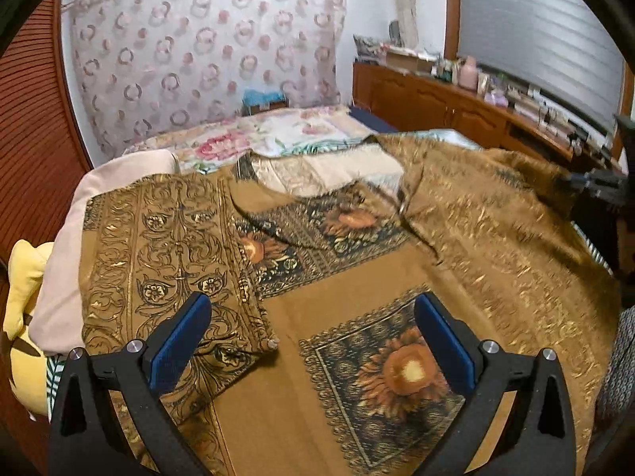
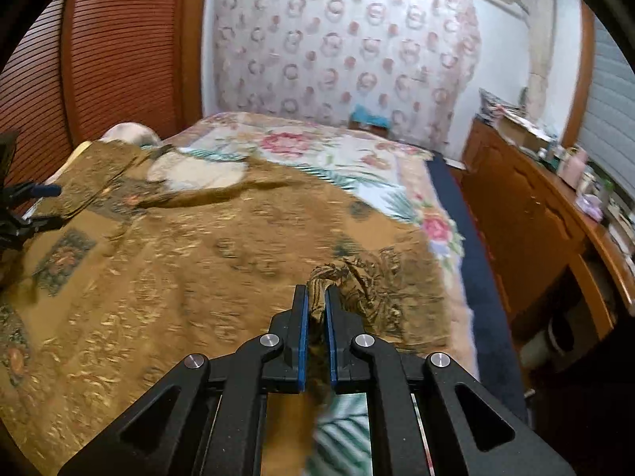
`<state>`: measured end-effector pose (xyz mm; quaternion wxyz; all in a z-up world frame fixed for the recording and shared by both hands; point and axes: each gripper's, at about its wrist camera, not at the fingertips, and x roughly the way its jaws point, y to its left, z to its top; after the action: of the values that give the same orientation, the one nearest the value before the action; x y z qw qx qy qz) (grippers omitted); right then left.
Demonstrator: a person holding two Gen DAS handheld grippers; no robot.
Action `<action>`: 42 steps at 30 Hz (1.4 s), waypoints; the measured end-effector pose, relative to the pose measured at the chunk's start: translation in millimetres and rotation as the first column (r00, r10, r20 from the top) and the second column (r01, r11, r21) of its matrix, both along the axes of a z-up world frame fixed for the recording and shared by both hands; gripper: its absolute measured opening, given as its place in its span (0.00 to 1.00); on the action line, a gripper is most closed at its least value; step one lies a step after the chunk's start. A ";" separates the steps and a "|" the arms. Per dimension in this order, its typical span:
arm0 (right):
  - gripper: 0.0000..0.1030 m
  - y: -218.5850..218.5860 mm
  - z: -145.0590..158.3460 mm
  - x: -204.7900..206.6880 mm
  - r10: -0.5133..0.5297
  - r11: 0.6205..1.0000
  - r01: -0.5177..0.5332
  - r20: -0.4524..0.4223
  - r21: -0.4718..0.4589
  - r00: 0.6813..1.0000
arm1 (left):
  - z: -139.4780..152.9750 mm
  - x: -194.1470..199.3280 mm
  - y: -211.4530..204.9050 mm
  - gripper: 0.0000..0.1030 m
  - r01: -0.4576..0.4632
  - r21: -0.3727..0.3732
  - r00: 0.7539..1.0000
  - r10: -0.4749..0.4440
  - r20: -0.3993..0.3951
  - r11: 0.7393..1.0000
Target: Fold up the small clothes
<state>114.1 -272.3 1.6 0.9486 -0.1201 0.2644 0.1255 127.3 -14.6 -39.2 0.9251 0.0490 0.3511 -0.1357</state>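
- Right now my right gripper (image 2: 316,301) has its jaws squeezed together on a bunched fold of the brown patterned garment (image 2: 238,246), cloth pinched between the blue pads (image 2: 303,341)
- my left gripper (image 1: 313,337) has jaws wide apart, nothing between them, hovering above the garment's sunflower print (image 1: 401,373)
- garment lies spread across the floral bedspread (image 2: 317,150); one sleeve (image 1: 170,254) is folded over the body on the left side, cuff button showing
- neckline sits at the far end, pale inner lining visible
- cloth near my right gripper is motion-blurred, so I can't tell which part of the garment is pinched, looks like a sleeve or side edge
- pink pillow (image 1: 79,246) and a yellow plush (image 1: 24,317) are partly under the garment's left edge, plush cut off by the frame
- wooden dresser (image 2: 535,214) clutter too small to make out
- left gripper in the right wrist view is cut off at the edge
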 end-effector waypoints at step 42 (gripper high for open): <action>0.52 -51.6 -21.9 44.7 -0.174 0.966 0.202 -0.172 0.163 0.970 | 22.2 -74.9 -41.3 1.00 0.071 -0.100 0.991 -0.059 0.118 0.992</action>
<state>158.9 -324.0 -20.4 0.9397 0.0016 0.3355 0.0668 52.4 -55.9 -16.9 0.9403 0.0198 0.2878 -0.1807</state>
